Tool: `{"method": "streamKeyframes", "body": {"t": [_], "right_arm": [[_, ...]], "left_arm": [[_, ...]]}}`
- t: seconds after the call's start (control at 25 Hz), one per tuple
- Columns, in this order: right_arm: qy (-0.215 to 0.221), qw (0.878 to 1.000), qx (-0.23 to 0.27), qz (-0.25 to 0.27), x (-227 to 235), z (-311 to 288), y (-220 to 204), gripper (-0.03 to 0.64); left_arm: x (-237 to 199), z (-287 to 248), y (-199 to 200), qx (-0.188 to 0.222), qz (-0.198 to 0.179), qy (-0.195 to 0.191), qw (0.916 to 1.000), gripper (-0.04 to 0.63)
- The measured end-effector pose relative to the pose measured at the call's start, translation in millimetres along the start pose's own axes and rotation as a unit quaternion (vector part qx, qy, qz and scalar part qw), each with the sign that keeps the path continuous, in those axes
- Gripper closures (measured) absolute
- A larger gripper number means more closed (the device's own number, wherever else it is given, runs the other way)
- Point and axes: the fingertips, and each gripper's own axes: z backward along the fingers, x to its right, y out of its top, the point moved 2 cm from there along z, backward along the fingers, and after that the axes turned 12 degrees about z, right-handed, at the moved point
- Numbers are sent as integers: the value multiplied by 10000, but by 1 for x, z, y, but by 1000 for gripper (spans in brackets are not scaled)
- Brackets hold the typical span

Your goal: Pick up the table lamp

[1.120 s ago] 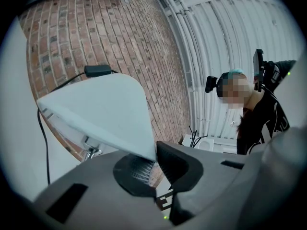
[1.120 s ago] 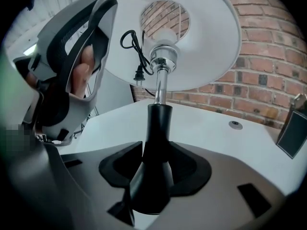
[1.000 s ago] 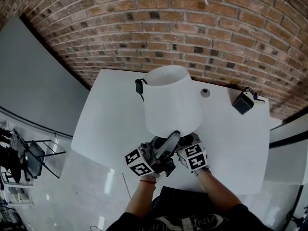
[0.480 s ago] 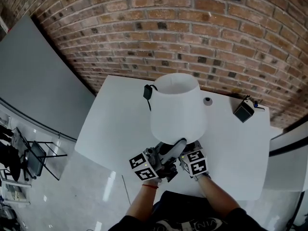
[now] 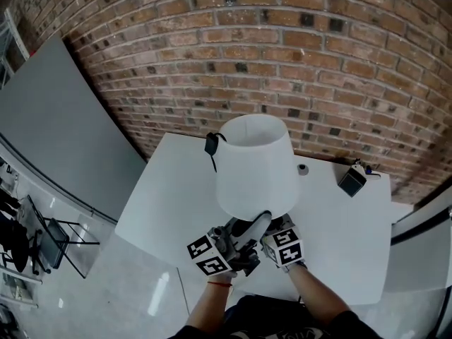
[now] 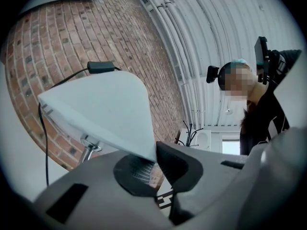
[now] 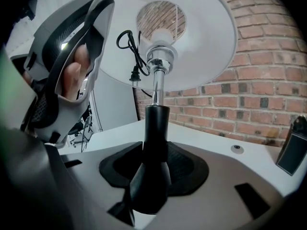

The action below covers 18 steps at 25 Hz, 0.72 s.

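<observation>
**Both grippers clamped on the table lamp (image 5: 254, 162)**

Nearest the person, the left gripper (image 6: 152, 159) had its jaws pinched together on the lower rim of the white shade (image 6: 100, 109). Just beside it, the right gripper (image 7: 154, 164) was closed tight around the lamp's black stem (image 7: 154, 138), below a chrome tube (image 7: 157, 83). The lamp sat over the near edge of the white table (image 5: 339, 239), its base hidden behind the grippers. Open tabletop stretched to the left and right. Farther back, a black plug (image 5: 211, 144) on its cord (image 7: 132, 51) lay beside the shade. A round disc (image 5: 302, 168) and a black box (image 5: 351, 181) sat toward the far right, well apart from the lamp. A brick wall (image 5: 318, 69) ran along the far edge. A grey panel (image 5: 63, 126) closed off the left.
</observation>
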Motion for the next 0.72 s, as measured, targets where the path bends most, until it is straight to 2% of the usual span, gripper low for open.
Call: {"method": "streamKeyframes", "body": {"t": [0.72], "right_arm": [[-96, 9931, 1092, 419, 12, 52, 105, 465]], "left_arm": [[86, -49, 53, -61, -739, -248, 9969, 578]]}}
